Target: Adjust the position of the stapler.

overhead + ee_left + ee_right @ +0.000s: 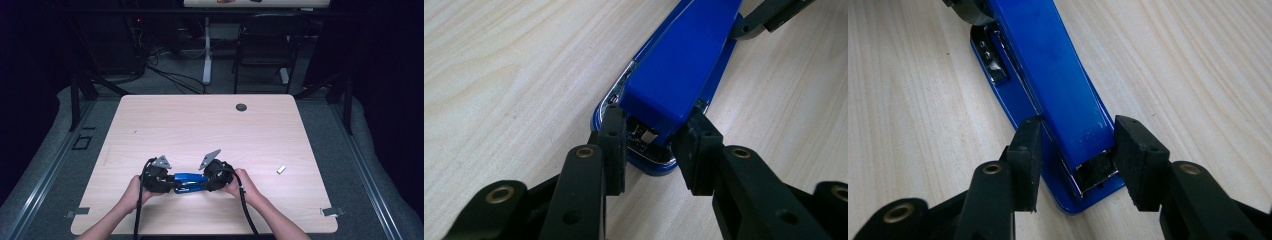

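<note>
A blue stapler (pixel 189 181) lies flat on the pale wooden table (pixel 200 125) near its front edge, between my two grippers. In the left gripper view its hinge end (pixel 684 65) sits between the jaws, and my left gripper (pixel 651 150) is shut on it, both pads pressed to its sides. In the right gripper view my right gripper (pixel 1078 160) straddles the stapler's front end (pixel 1048 85); the right-hand pad (pixel 1138 160) touches it, while a narrow gap stays at the other pad. In the high view the left gripper (pixel 172 184) and right gripper (pixel 205 182) face each other.
A small white block (pixel 281 169) lies on the table to the right of my right hand. A round dark grommet (pixel 241 107) sits near the far edge. Behind the table stand a black chair (pixel 265 45) and a white desk leg (pixel 206 50).
</note>
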The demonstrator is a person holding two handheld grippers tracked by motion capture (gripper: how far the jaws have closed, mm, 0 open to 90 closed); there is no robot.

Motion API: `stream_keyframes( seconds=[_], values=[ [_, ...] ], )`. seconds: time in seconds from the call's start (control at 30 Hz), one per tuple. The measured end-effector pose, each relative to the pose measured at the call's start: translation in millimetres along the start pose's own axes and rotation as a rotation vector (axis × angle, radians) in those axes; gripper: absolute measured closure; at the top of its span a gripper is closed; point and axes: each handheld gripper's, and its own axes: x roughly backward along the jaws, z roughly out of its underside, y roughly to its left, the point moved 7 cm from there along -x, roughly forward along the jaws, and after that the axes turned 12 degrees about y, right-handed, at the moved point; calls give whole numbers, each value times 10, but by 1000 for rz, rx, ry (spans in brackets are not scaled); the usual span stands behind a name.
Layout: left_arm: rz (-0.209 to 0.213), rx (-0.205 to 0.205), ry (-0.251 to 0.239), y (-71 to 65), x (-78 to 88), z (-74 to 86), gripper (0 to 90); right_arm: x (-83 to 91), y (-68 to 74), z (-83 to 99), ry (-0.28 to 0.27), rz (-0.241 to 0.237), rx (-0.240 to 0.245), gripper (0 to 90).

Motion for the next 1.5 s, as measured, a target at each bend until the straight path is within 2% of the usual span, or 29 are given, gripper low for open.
stream_keyframes(
  seconds=[0.2, 0.3, 0.43, 0.63, 0.73, 1.23, 1.27, 1.4, 1.5],
  values=[
    [5, -3, -2, 6, 0, -3, 673, 13, 13, 8, 21, 1, 9, 573],
    [9, -4, -5, 9, -7, -17, 668, 20, 34, 15, 32, -1, -8, 579],
    [19, 5, -13, 26, -18, -45, 660, 34, 38, 28, 59, 21, -16, 600],
    [22, -1, -19, 27, -28, -63, 659, 35, 46, 36, 54, 18, -35, 601],
    [27, -9, -22, 23, -39, -84, 658, 51, 43, 55, 72, 19, -33, 605],
    [34, -57, -22, -36, -111, -228, 641, 120, 55, 179, 120, 15, -92, 619],
    [20, -56, -23, -40, -116, -235, 640, 129, 50, 191, 131, 18, -88, 620],
    [30, -68, -24, -58, -134, -268, 634, 134, 56, 210, 126, 22, -99, 624],
    [32, -79, -27, -71, -151, -301, 630, 153, 56, 246, 141, 28, -100, 628]
  ],
)
